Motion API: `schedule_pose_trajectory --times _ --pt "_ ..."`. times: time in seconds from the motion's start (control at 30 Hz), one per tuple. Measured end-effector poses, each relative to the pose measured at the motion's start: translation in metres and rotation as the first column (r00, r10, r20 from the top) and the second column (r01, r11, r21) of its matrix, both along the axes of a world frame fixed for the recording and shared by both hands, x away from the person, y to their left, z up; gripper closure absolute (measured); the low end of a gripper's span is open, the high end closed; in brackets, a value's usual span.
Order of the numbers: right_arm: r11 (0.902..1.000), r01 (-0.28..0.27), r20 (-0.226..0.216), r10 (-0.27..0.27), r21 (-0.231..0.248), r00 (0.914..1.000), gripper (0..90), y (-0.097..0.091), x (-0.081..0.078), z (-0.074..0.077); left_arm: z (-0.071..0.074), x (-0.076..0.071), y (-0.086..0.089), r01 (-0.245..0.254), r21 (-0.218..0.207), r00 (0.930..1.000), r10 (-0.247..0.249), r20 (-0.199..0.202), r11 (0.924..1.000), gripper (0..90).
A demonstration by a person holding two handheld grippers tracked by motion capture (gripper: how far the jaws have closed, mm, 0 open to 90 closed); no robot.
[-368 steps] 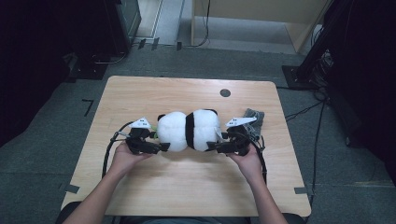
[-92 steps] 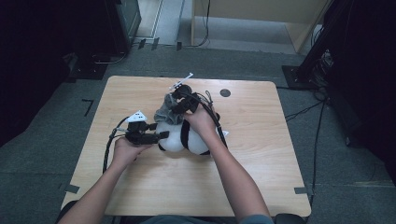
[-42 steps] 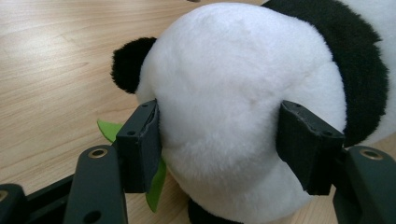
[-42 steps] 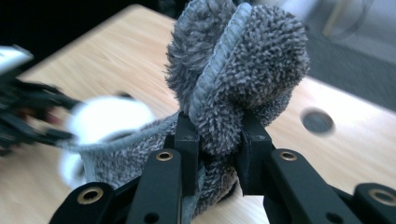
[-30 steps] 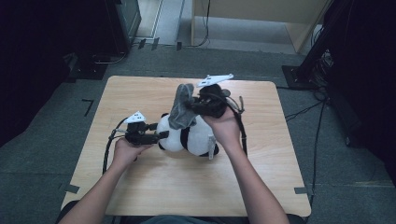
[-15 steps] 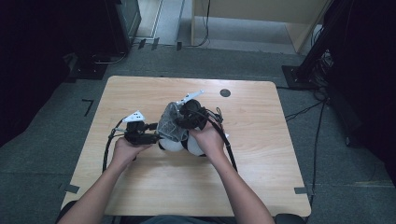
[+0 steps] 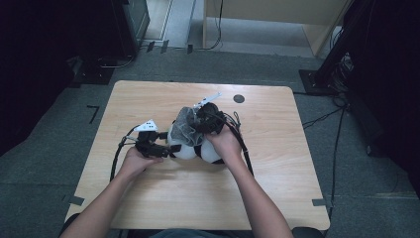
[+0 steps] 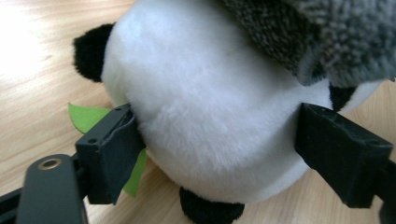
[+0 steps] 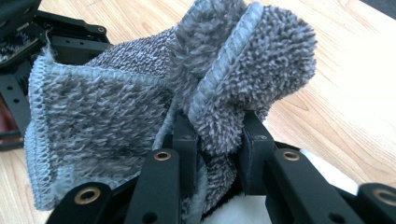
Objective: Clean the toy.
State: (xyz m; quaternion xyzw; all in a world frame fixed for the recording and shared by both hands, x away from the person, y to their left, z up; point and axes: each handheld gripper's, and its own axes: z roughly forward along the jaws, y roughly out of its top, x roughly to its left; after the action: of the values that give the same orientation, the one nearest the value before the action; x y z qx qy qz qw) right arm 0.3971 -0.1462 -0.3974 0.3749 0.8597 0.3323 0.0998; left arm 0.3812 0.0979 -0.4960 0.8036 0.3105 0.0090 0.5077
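Observation:
A black-and-white panda plush [image 7: 190, 149] lies mid-table, with a green felt leaf [image 8: 86, 116] under it. My left gripper [image 7: 171, 148] is level at its left side. In the left gripper view the panda [image 8: 210, 116] sits between the jaws of my left gripper [image 8: 217, 149], which have just been opening. The pads rest beside the fur without squeezing it. My right gripper [image 9: 217, 135] is shut on a fold of grey terry cloth [image 9: 140, 107]. In the high view my right gripper [image 7: 197, 124] holds the cloth [image 7: 185, 121] on top of the panda.
The wooden table [image 7: 297, 173] has a small black hole [image 7: 238, 98] at the back. Cables trail from both grippers over the tabletop. Dark equipment and stands ring the table on the grey floor.
My right hand has come down and toward the left with the grey cloth, from above the panda onto its top. My left hand has stayed in place.

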Motion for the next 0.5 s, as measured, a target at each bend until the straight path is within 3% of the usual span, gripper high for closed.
schedule_pose_trajectory --times 0.1,0.17,0.27,0.4,0.5 --pt "1.0 0.002 -0.013 -0.002 0.001 0.9999 73.1 -0.001 0.004 -0.001 -0.007 -0.001 -0.003 0.021 -0.012 0.9974 -0.02 0.069 0.9997 13.3" --pt "1.0 0.006 -0.009 -0.006 -0.005 0.9999 72.9 -0.001 0.005 -0.002 -0.01 0.001 -0.004 0.013 -0.034 0.9986 -0.011 0.052 0.9994 12.5" --pt "0.9999 0.011 -0.012 -0.011 -0.003 0.9999 72.8 -0.004 0.007 -0.003 -0.009 0.0 -0.007 0.011 -0.029 0.9986 -0.009 0.053 0.9995 12.4" --pt "0.9999 0.002 -0.025 -0.001 0.015 0.9997 72.3 -0.005 0.011 -0.005 -0.012 -0.001 -0.01 0.025 0.003 0.997 -0.025 0.074 0.9997 10.5" --pt "1.0 -0.004 -0.027 0.004 0.003 0.9996 72.0 -0.003 0.013 -0.006 -0.014 -0.005 -0.013 0.044 0.059 0.9919 -0.05 0.117 0.9973 8.7"
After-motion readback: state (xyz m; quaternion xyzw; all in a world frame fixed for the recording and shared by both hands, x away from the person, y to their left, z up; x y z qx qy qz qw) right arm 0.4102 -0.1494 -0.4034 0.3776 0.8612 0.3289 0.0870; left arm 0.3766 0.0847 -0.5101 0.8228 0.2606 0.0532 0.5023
